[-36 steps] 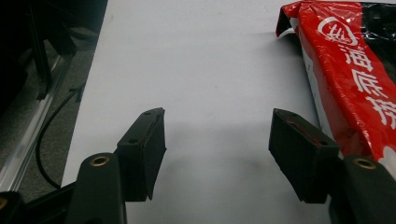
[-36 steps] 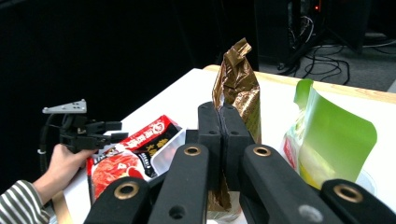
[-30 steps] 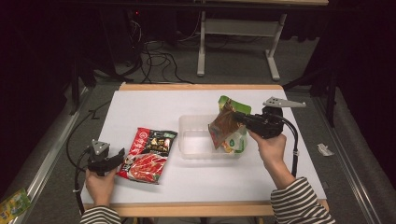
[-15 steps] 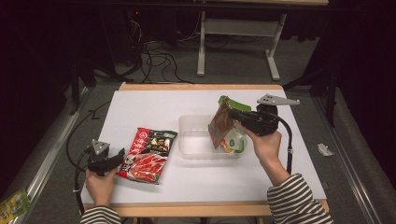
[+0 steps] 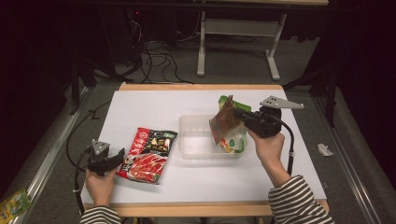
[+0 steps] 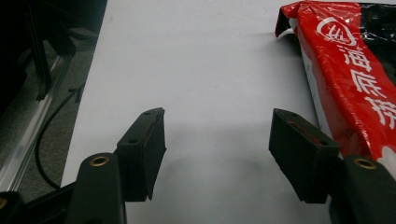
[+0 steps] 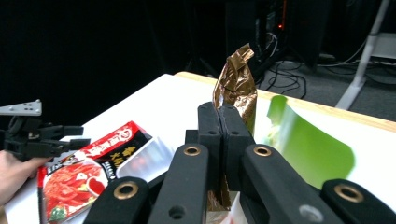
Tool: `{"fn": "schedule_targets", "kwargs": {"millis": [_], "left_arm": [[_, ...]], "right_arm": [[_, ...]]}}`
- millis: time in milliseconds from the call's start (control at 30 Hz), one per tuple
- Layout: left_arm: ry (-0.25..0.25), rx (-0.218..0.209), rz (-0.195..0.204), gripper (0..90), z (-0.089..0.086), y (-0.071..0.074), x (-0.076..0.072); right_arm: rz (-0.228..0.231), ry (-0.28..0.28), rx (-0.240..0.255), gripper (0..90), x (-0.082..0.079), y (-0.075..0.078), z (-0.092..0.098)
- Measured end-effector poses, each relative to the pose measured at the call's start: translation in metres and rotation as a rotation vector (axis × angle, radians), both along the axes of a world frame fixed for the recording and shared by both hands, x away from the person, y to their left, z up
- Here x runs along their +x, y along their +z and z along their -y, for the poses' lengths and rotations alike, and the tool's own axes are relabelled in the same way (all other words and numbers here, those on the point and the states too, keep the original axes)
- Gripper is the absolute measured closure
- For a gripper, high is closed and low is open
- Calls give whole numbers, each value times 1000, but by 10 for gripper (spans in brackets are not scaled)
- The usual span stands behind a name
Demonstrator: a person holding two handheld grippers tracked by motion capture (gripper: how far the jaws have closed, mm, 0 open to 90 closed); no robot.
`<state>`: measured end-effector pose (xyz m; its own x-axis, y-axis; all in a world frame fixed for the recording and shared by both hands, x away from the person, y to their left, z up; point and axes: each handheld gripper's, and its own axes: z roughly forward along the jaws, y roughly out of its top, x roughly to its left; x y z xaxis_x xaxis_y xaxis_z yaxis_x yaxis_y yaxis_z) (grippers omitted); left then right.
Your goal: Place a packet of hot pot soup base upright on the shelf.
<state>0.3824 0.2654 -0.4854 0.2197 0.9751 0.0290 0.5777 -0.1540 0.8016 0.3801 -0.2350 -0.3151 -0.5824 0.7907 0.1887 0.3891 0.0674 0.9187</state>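
Near edge, lower left of the high view: left gripper [image 5: 119, 156] rested on the white table [image 5: 149, 102], jaws spread wide with nothing between them. In the left gripper view its right-hand jaw sat just beside the edge of the red sauce packet [image 6: 355, 79], and I couldn't tell if it touched. That packet [image 5: 149, 154] lay flat, left of centre.

Centre: clear plastic tray [image 5: 196, 140] sat on the table, right of the red packet.

Centre right: right gripper [image 5: 237, 113], jaws pressed together on a thin brown foil pouch [image 5: 223, 120]. Pouch was clear of the table, over the tray's right end. In the right gripper view the pouch [image 7: 236, 88] stuck up past the closed jaws, top crumpled.

Lower end of the pouch sat against a white-and-green bag [image 5: 236, 140] at the tray's right end.

Just behind the pouch: a green packet [image 5: 233, 102], curled, on the table beyond the tray's far right corner. Right gripper view showed it [image 7: 308, 149] to the right of the jaws.
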Motion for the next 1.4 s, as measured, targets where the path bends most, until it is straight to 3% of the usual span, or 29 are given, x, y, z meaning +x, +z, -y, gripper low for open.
{"fn": "schedule_targets", "kwargs": {"millis": [433,633,1100,1400], "left_arm": [[-2,0,0,367,0,0,0],[-3,0,0,366,0,0,0],[-2,4,2,367,0,0,0],[-1,2,2,367,0,0,0]], "right_arm": [[-34,40,-96,900,9,-14,-27],[-48,38,-72,900,17,-19,-26],[-75,5,-83,900,30,-22,-19],[-95,-4,-117,899,38,-27,-21]]}}
